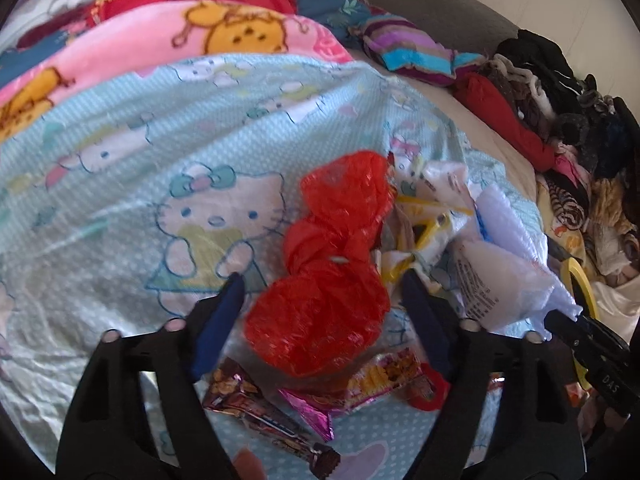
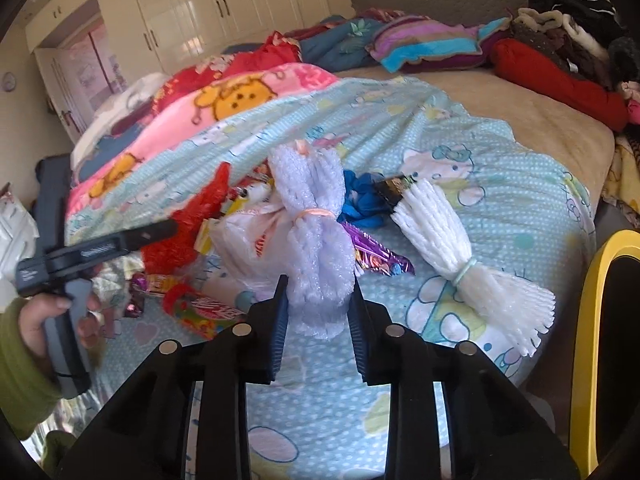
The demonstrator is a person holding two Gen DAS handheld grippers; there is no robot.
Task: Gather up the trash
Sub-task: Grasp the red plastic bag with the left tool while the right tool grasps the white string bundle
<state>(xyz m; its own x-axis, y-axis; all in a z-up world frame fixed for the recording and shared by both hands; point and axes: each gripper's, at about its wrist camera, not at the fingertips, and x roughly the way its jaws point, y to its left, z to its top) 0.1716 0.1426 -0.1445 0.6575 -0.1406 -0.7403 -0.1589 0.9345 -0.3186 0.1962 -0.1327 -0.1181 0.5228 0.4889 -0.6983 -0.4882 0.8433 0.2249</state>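
1. Setting: a bed covered by a pale blue cartoon-cat printed sheet (image 2: 500, 216), with folded blankets at the far left and a heap of clothes at the far right. A scatter of trash lies on the sheet near the middle.
2. Left tool (image 1: 320, 292): its two blue-padded fingers stand apart, one on each side of a crumpled red plastic mesh bag (image 1: 320, 312). The pads appear just beside the bag rather than pressed into it; contact cannot be confirmed.
3. Right tool (image 2: 318, 300): its fingers also stand apart, flanking the near end of a lilac foam-net bundle tied with a pink rubber band (image 2: 316, 240). No squeeze of the foam is visible.
4. Other trash: a white foam-net bundle tied at its waist (image 2: 452, 252) lies to the right, apart from the lilac one; shiny purple snack wrappers (image 2: 376, 256) lie between them; a crumpled blue plastic scrap (image 2: 360, 200) sits farther back; a brown and a pink snack wrapper (image 1: 352, 396) lie nearest the left tool.
5. Step in hand, as judged: the approach to a two-handed pick-up, each tool lined up on one item.
6. Next move, as judged: both tools must close gently, since mesh and foam compress and may slip, then lift clear. A yellow-rimmed container (image 2: 588, 344) at the near right is the likely receptacle.
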